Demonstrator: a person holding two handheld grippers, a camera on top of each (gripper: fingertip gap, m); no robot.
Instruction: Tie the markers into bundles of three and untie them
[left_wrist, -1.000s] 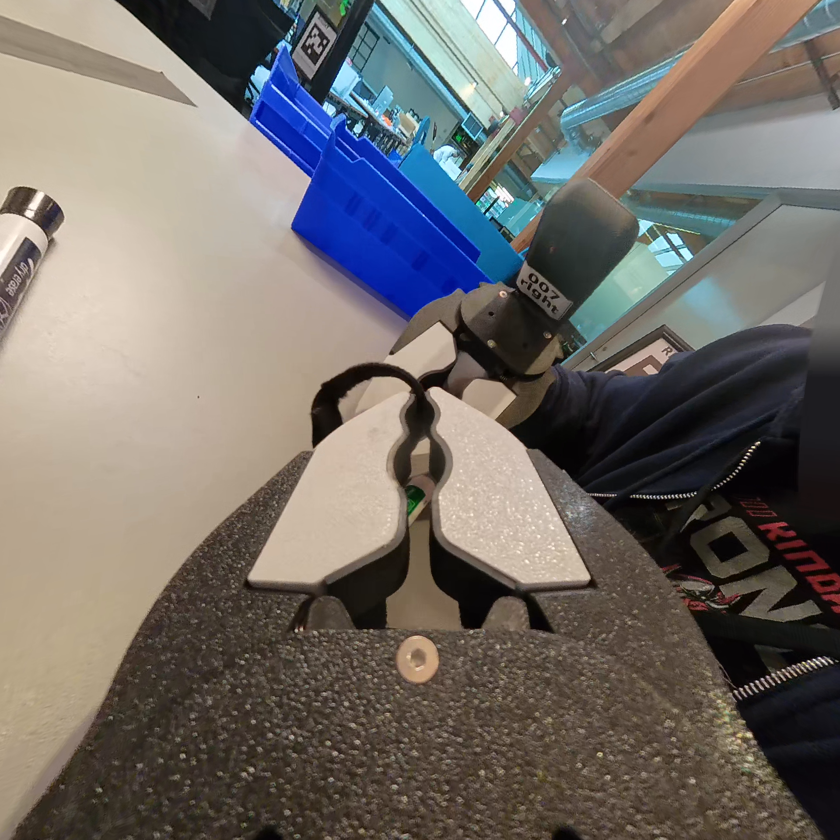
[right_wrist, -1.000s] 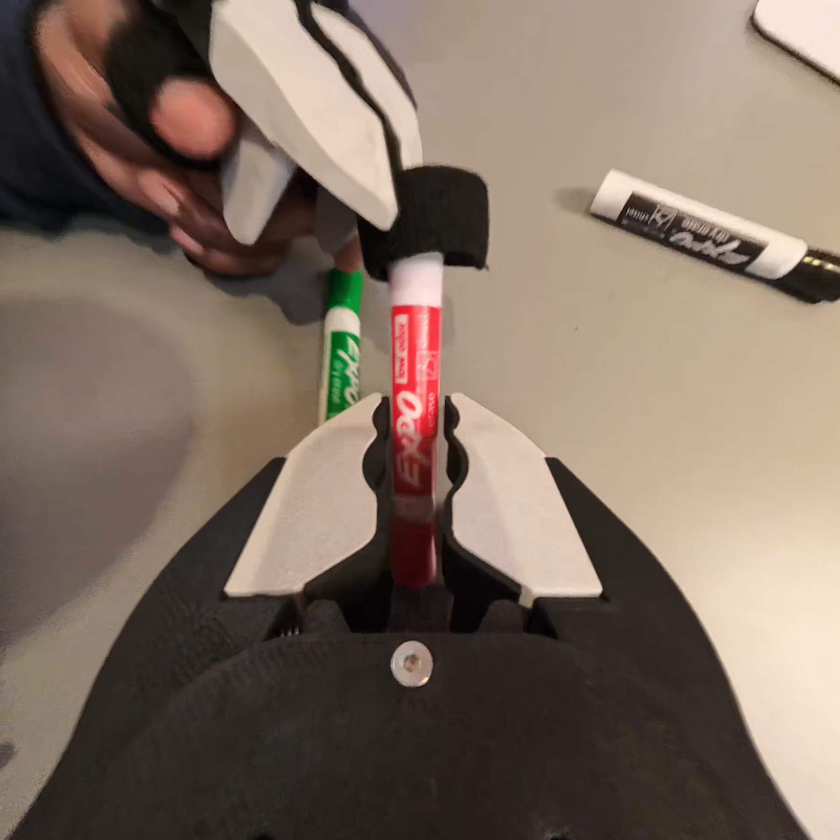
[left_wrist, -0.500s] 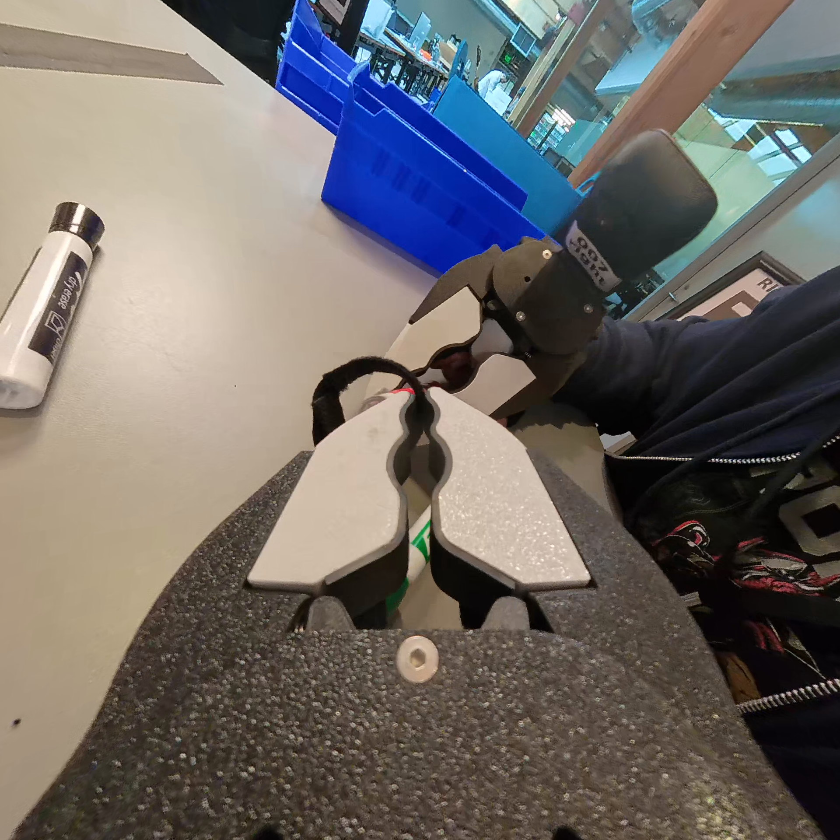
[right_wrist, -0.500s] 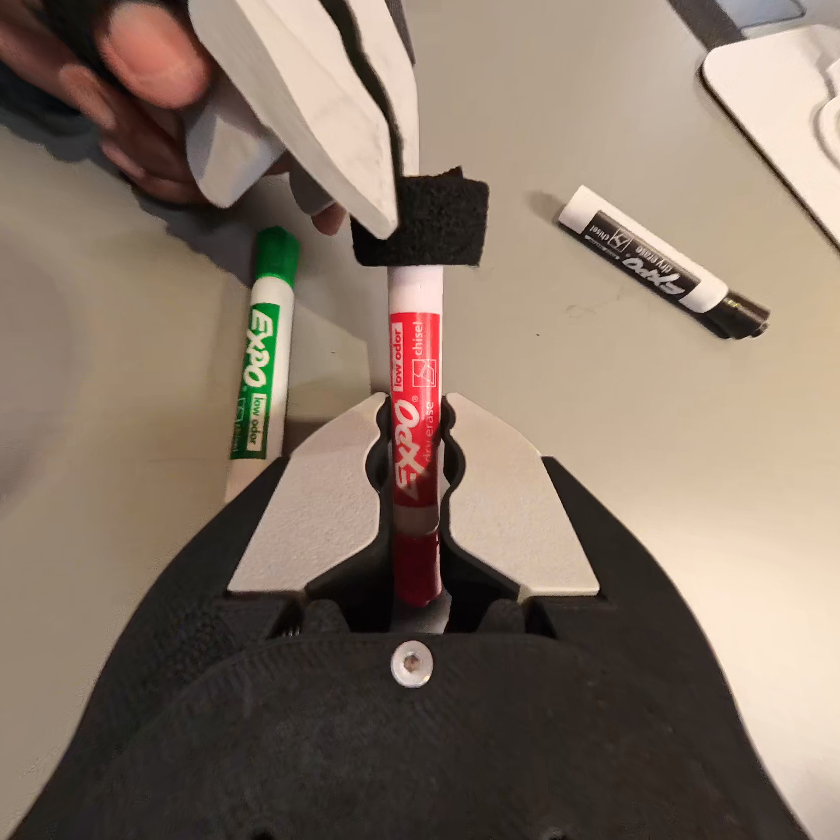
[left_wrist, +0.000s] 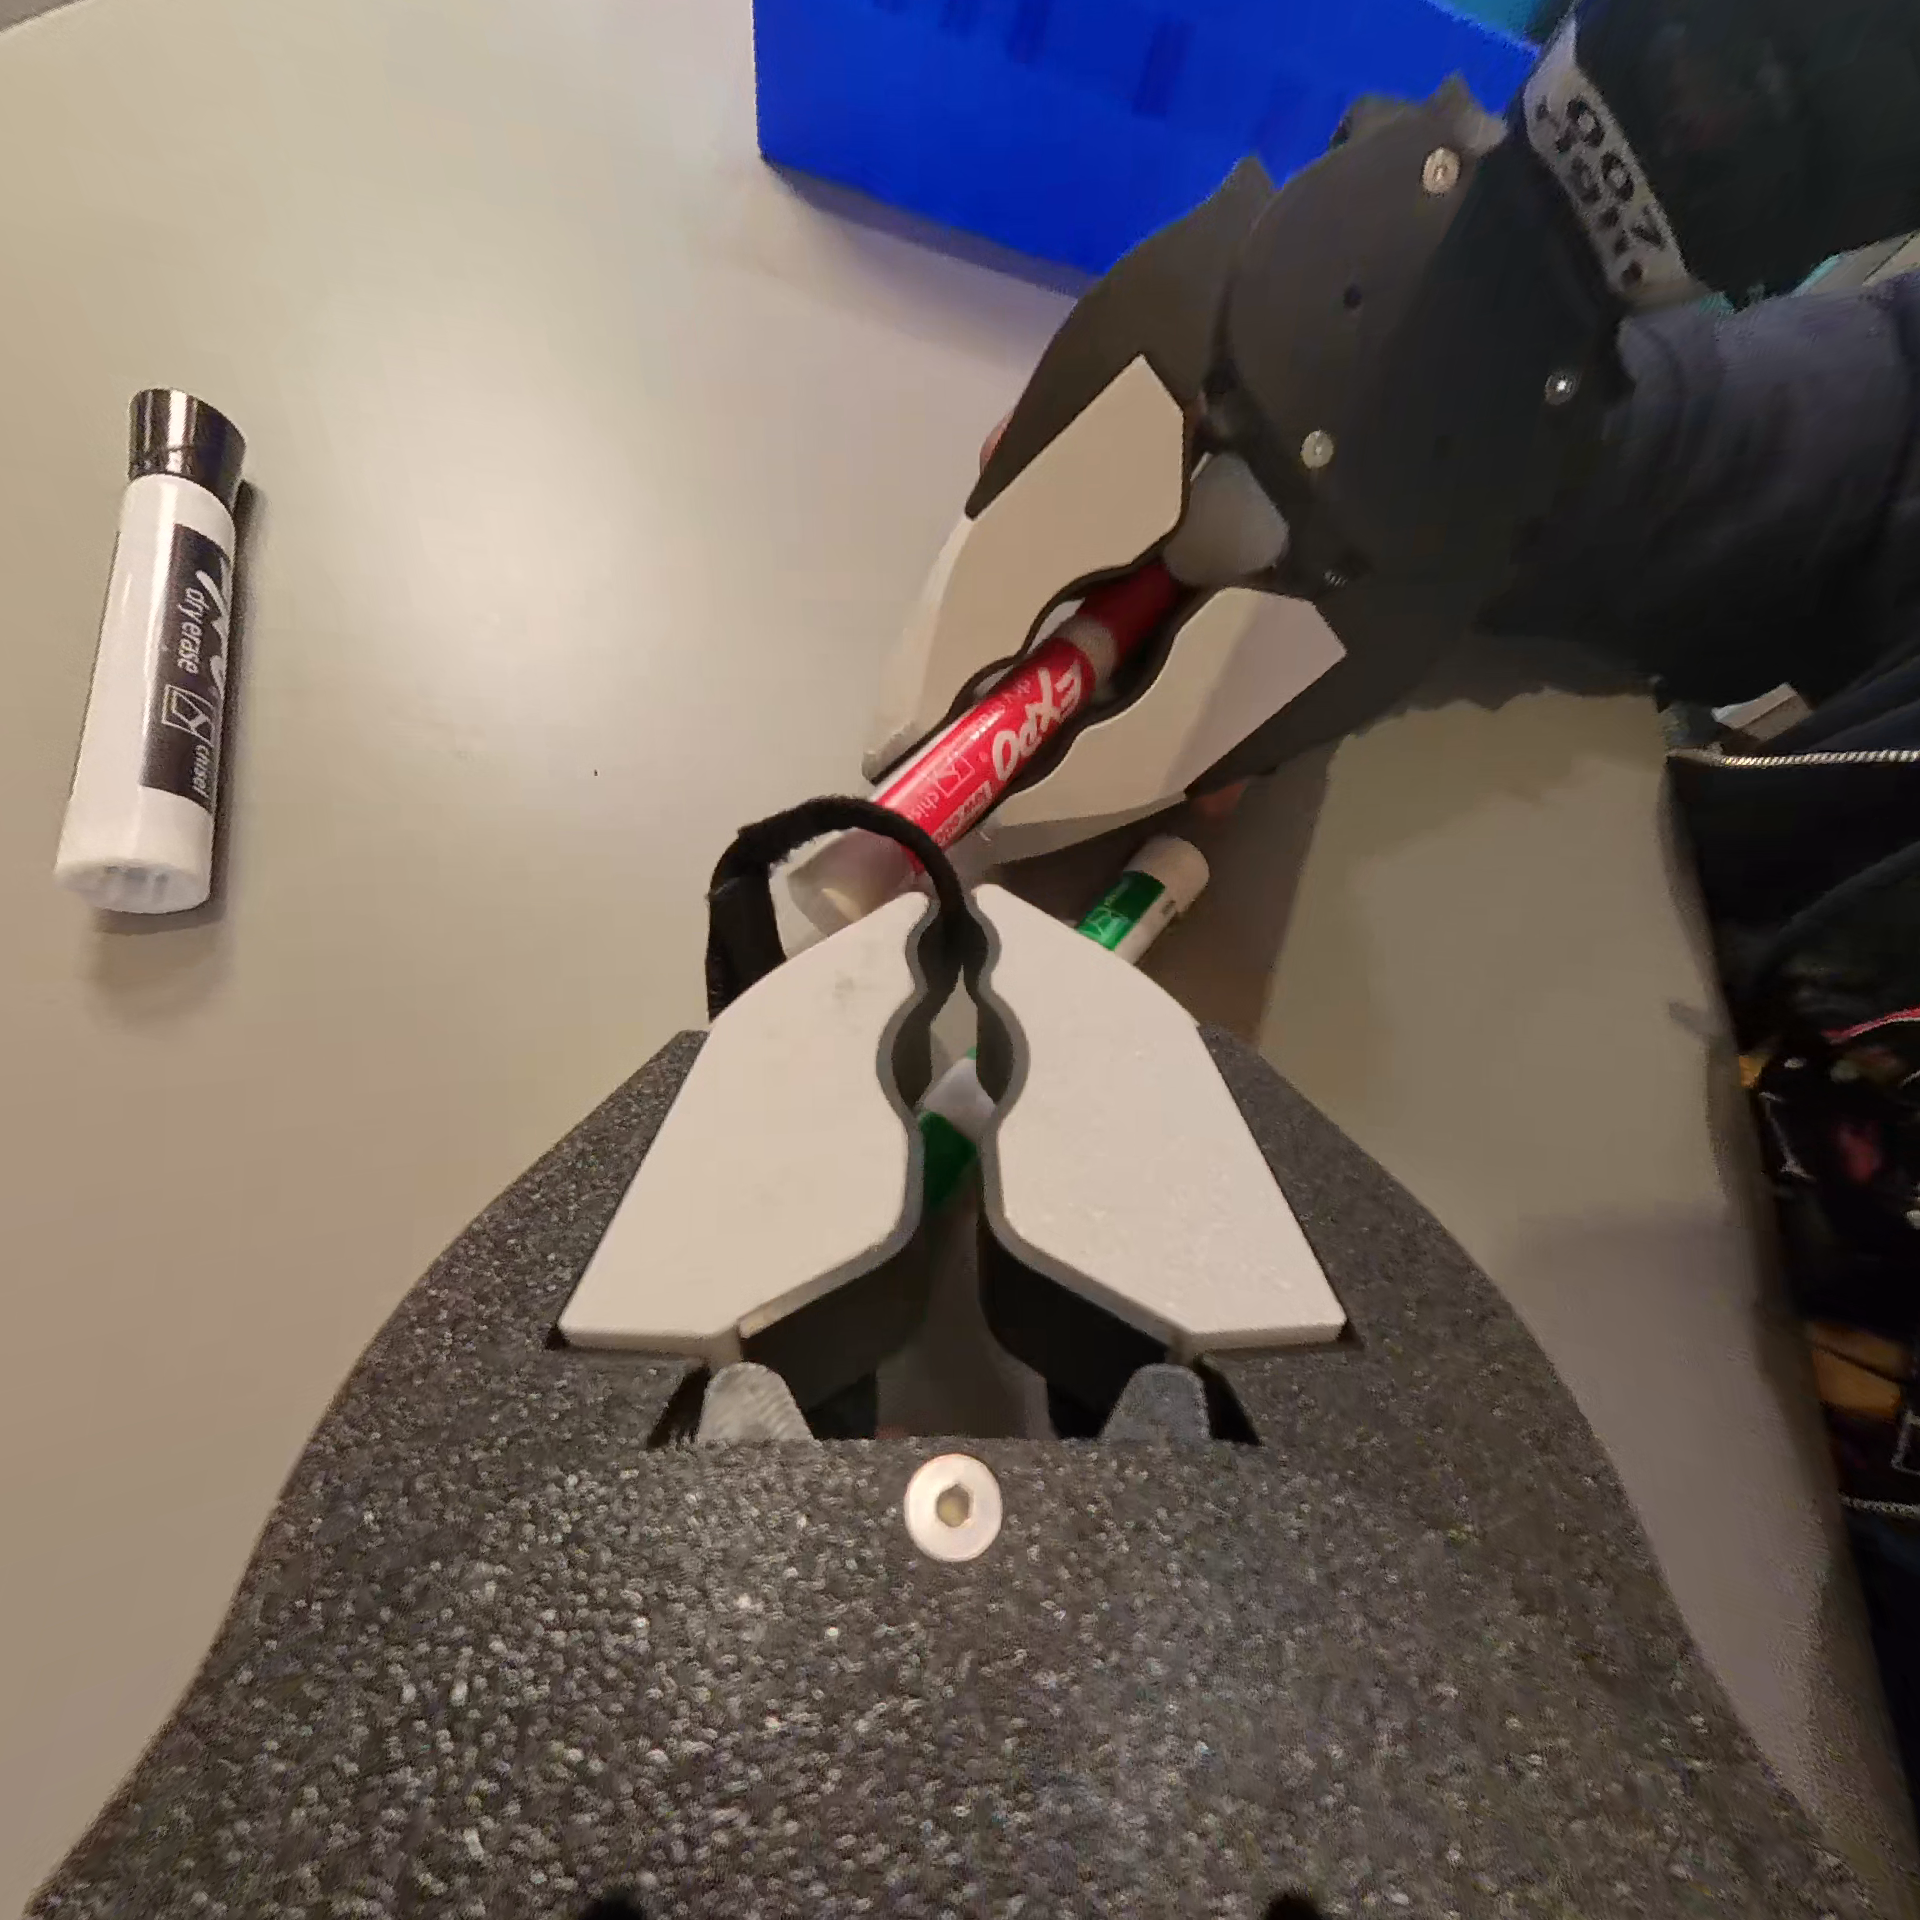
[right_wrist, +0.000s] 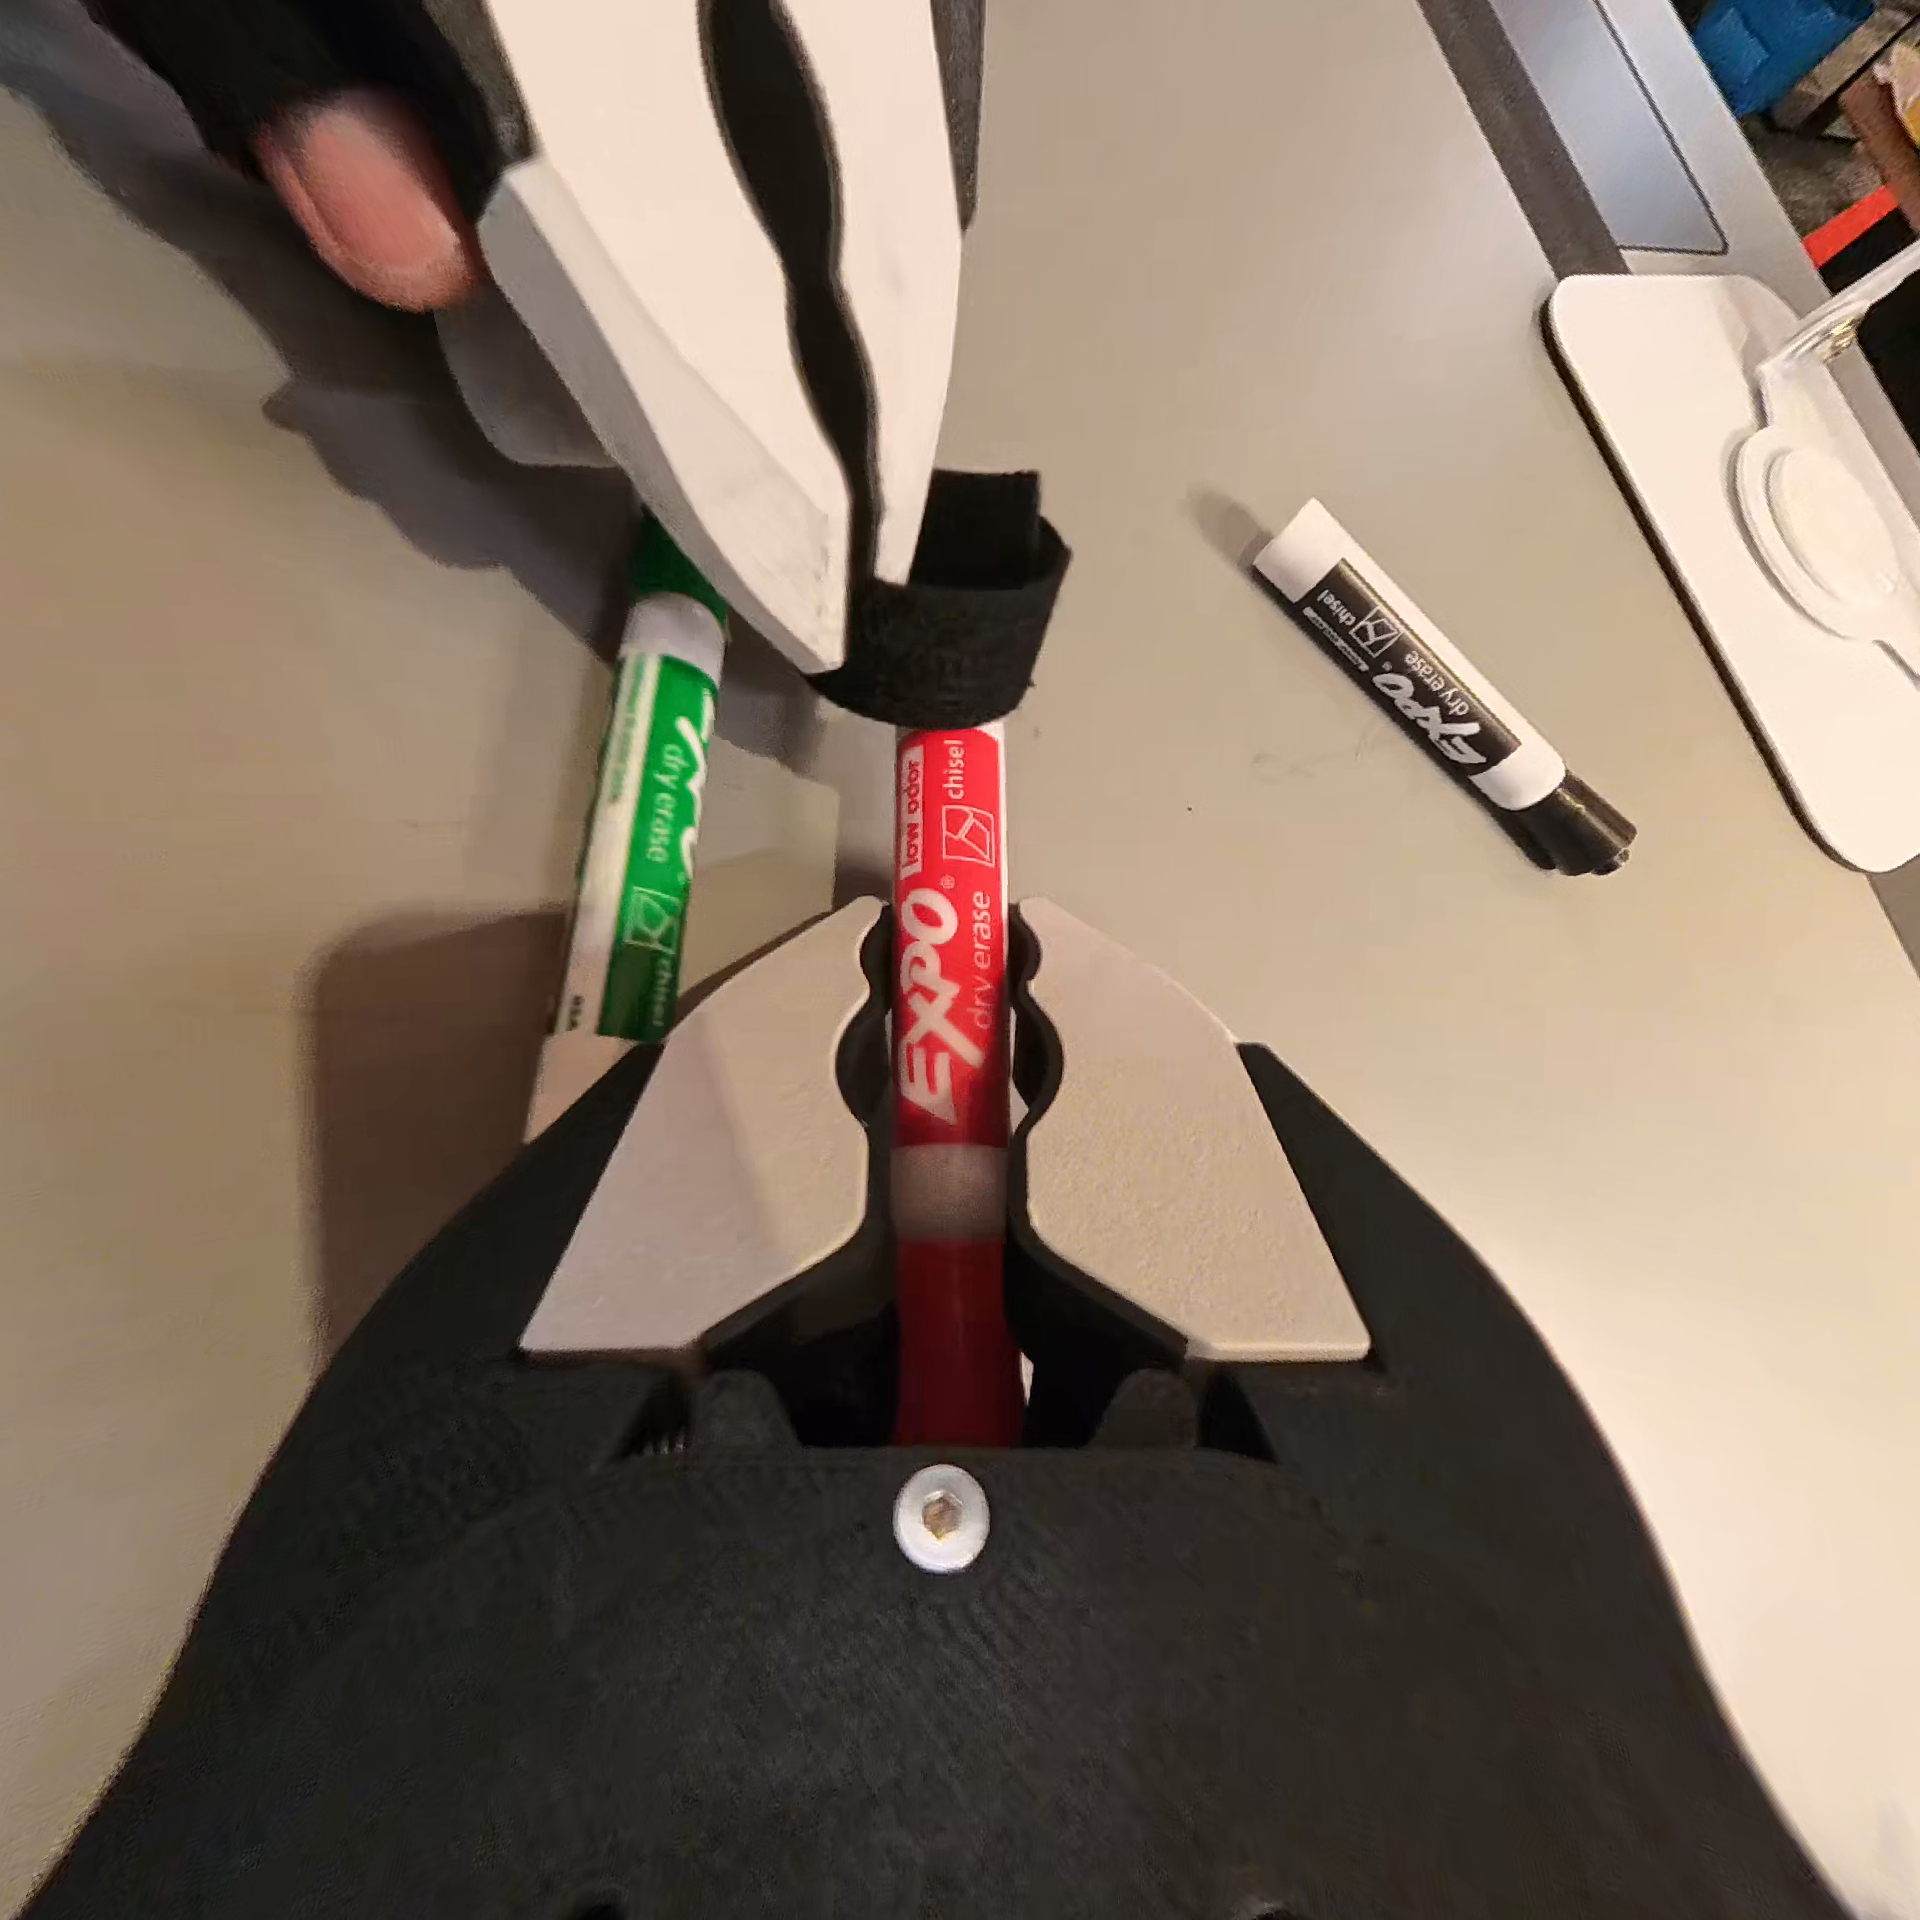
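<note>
Here right gripper (right_wrist: 943, 914) clamped on red marker (right_wrist: 948, 935); left gripper (left_wrist: 951, 914) pinching black strap (left_wrist: 831, 821) looped round marker tip.

The red marker's (right_wrist: 951, 997) rear end disappears into the dark throat behind the right gripper's (right_wrist: 943, 914) jaws, and its far end is covered by the black strap loop (right_wrist: 935, 644). The green marker (right_wrist: 644, 831) is partly hidden: its cap under the left gripper (left_wrist: 951, 914), its lower end behind the right gripper's body. Left of the jaws, the blue bin (left_wrist: 1039, 125) is cut off by the top edge.
</note>
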